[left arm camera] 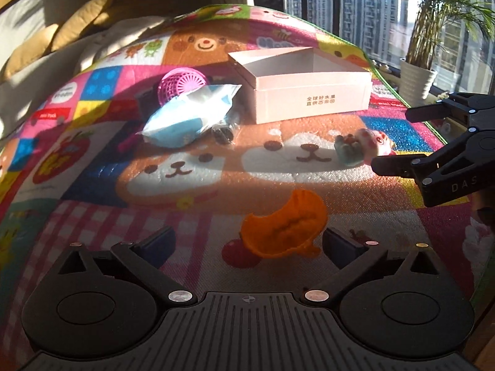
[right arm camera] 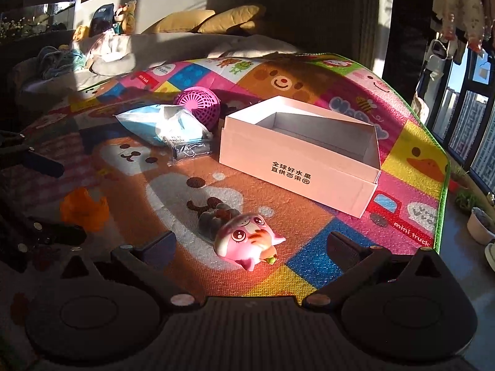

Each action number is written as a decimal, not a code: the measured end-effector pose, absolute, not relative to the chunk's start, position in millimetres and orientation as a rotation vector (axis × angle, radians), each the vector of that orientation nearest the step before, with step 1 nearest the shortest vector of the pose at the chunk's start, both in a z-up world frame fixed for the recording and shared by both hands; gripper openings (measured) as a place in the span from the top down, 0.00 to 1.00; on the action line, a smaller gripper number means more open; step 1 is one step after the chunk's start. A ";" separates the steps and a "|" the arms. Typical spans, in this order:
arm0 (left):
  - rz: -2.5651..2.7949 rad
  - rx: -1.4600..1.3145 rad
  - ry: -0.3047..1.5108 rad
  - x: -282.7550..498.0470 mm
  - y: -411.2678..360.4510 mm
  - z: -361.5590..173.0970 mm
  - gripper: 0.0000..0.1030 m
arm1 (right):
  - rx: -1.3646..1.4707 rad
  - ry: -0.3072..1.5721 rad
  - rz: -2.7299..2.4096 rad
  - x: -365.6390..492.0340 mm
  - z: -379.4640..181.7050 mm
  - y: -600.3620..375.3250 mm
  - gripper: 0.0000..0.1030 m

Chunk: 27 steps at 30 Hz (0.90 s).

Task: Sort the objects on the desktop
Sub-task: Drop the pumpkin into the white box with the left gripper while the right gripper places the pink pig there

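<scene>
An orange funnel-like toy (left arm camera: 283, 227) lies on the patterned mat just ahead of my open left gripper (left arm camera: 247, 241), nearer its right finger. A pink cat figure (right arm camera: 247, 242) lies between the fingers of my open right gripper (right arm camera: 250, 247); it also shows in the left wrist view (left arm camera: 368, 148). An open white box (left arm camera: 306, 83) (right arm camera: 303, 151) stands empty at the back. A blue-white plastic packet (left arm camera: 191, 114) (right arm camera: 167, 123) and a pink mesh ball (left arm camera: 182, 85) (right arm camera: 198, 105) lie left of the box. The right gripper (left arm camera: 393, 139) shows at the right edge of the left wrist view.
A dark wrapped item (left arm camera: 222, 130) (right arm camera: 191, 151) lies under the packet's edge. The colourful mat (left arm camera: 92, 167) ends at a green border (right arm camera: 442, 185) on the right, with plant pots (left arm camera: 417, 77) and windows beyond. A sofa with cushions (right arm camera: 210, 18) stands behind.
</scene>
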<state>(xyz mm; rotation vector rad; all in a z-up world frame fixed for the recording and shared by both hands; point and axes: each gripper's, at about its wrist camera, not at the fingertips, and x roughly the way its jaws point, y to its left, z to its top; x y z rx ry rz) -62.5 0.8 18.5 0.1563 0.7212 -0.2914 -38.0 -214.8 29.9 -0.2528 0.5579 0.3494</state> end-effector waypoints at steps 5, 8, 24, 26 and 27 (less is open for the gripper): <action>-0.330 0.022 0.740 -70.1 11.7 20.8 0.00 | -0.245 0.590 0.367 -11.7 24.1 -205.8 0.01; -0.323 0.011 0.706 -76.1 9.2 21.0 0.00 | -0.242 0.662 0.387 0.7 18.8 -201.2 0.27; -0.238 0.146 0.673 -67.8 -46.0 10.9 0.01 | -0.227 0.600 0.352 -67.6 43.7 -227.4 0.32; -0.240 0.152 0.684 -67.8 -45.9 10.0 0.15 | -0.219 0.602 0.345 -70.7 44.9 -230.4 0.32; -0.239 0.154 0.696 -66.8 -45.3 9.1 0.29 | -0.209 0.607 0.344 -72.0 45.2 -231.7 0.32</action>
